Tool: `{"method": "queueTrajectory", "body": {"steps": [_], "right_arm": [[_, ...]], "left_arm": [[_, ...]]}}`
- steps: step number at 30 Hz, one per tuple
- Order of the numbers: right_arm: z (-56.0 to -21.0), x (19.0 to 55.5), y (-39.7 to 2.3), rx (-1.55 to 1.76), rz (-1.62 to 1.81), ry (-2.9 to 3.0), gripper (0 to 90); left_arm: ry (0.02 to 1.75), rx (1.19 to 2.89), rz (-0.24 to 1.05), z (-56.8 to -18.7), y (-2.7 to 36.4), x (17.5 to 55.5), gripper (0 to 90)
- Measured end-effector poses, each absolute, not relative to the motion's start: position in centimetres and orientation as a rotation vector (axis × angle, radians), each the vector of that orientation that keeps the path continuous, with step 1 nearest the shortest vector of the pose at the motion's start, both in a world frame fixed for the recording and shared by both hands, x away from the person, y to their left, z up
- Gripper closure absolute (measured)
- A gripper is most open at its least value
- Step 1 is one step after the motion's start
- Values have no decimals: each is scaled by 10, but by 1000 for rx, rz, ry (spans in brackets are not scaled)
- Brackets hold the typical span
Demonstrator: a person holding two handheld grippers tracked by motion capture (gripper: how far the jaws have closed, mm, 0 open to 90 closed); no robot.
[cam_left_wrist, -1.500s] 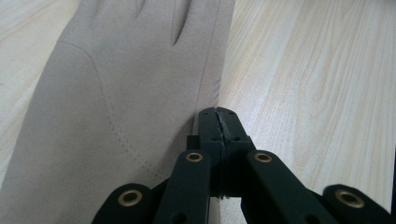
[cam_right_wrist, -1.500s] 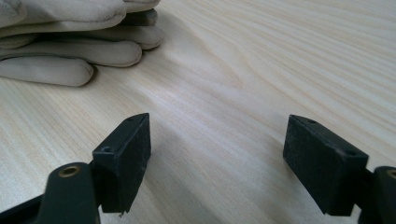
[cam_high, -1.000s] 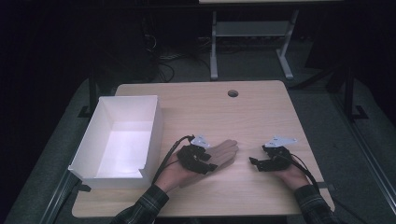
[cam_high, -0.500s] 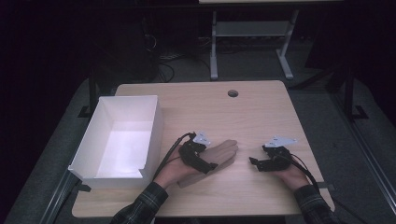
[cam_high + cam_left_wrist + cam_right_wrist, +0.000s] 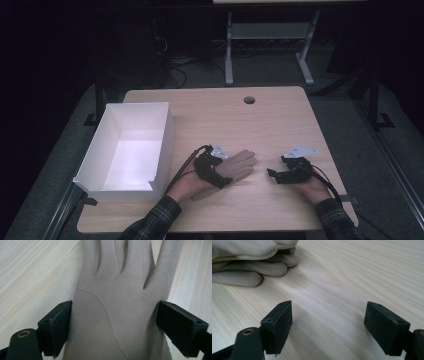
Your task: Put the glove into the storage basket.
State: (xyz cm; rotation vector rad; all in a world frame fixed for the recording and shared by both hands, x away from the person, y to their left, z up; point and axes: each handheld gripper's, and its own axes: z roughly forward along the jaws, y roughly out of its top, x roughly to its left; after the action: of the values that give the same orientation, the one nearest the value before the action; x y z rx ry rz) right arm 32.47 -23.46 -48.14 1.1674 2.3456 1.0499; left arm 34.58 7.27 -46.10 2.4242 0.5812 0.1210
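A beige glove lies flat on the wooden table, fingers pointing right and away from me. My left gripper sits over its cuff end. In the left gripper view the glove's palm lies between the jaws of that gripper, which stand wide apart at its two edges without squeezing it. My right gripper rests low on the table to the right, pointing left. Its jaws are open over bare wood, and the glove's fingertips lie a short way ahead of them.
An empty white box stands on the table's left side, close to my left forearm. A dark cable hole sits near the far edge. Beyond the table is a metal stand on dark floor.
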Motion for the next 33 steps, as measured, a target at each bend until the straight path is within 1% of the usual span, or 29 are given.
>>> {"method": "queueTrajectory", "body": {"steps": [5, 7, 8, 14, 15, 16, 18, 22, 25, 29, 33], "right_arm": [[-481, 325, -234, 1170, 1052, 2345, 219], [-481, 324, -234, 1171, 1052, 2344, 219], [-481, 325, -234, 1170, 1052, 2344, 219], [-481, 324, -234, 1174, 1050, 2344, 219], [-481, 324, -234, 1173, 1050, 2344, 219], [-481, 324, -234, 1174, 1050, 2344, 219], [-481, 324, -234, 1174, 1051, 2344, 219], [-481, 324, -234, 1174, 1050, 2344, 219], [-481, 324, -234, 1174, 1051, 2344, 219], [-481, 324, -234, 1175, 1052, 2344, 219], [-481, 324, -234, 1175, 1053, 2342, 219]], "left_arm": [[581, 2410, 105, -465, 75, 346, 141], [574, 2410, 105, -464, 74, 345, 163], [561, 2411, 90, -463, 74, 344, 192], [510, 2408, 40, -460, 75, 341, 476], [504, 2407, 20, -460, 76, 340, 538], [525, 2394, -19, -459, 74, 339, 579], [539, 2398, -37, -458, 74, 339, 624], [560, 2399, -50, -457, 73, 340, 654], [595, 2405, -70, -453, 73, 342, 657], [622, 2408, -64, -448, 73, 342, 657], [641, 2384, -77, -437, 73, 342, 661]]}}
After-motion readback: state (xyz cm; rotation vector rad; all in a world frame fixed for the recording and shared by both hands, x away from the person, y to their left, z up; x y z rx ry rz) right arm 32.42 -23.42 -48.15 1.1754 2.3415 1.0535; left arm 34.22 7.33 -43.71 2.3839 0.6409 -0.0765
